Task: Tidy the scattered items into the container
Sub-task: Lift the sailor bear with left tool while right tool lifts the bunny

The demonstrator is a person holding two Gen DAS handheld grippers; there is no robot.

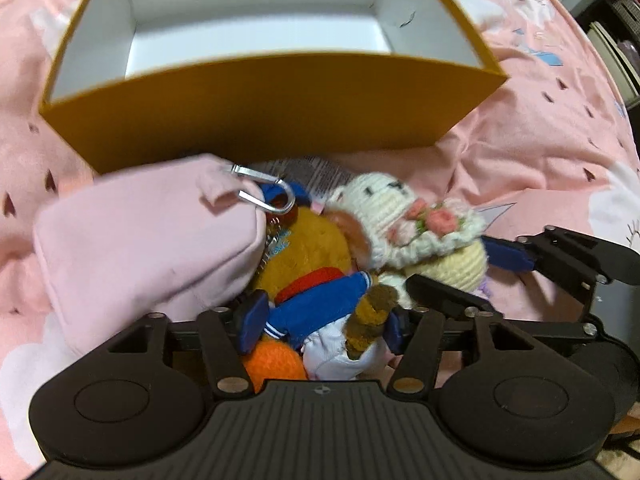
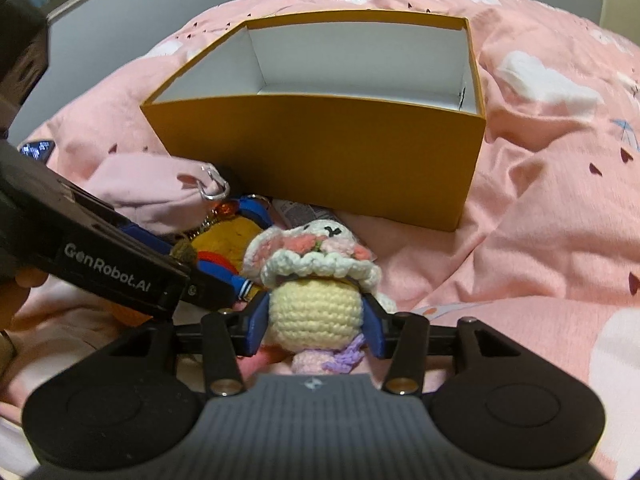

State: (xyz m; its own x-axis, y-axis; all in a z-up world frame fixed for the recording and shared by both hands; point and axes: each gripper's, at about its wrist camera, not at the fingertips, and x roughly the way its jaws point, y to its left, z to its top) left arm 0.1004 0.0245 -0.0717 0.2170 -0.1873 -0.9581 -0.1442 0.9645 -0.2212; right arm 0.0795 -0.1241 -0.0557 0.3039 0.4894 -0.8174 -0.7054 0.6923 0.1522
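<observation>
An open orange box with a white inside stands on the pink bedspread; I see nothing in it. Just in front lie a pink pouch with a metal clip, a yellow plush in a blue jacket, and a cream crochet bunny doll. My left gripper points down over the plush, its blue pads wide on either side of the jacket and white trousers. My right gripper has both pads against the doll's round cream body, which rests on the bed. Each gripper shows in the other's view: the right gripper and the left gripper.
A printed packet lies under the toys against the box wall. A phone sits at the far left, and a hand holds the left tool. Rumpled bedspread stretches to the right. Shelves stand beyond the bed.
</observation>
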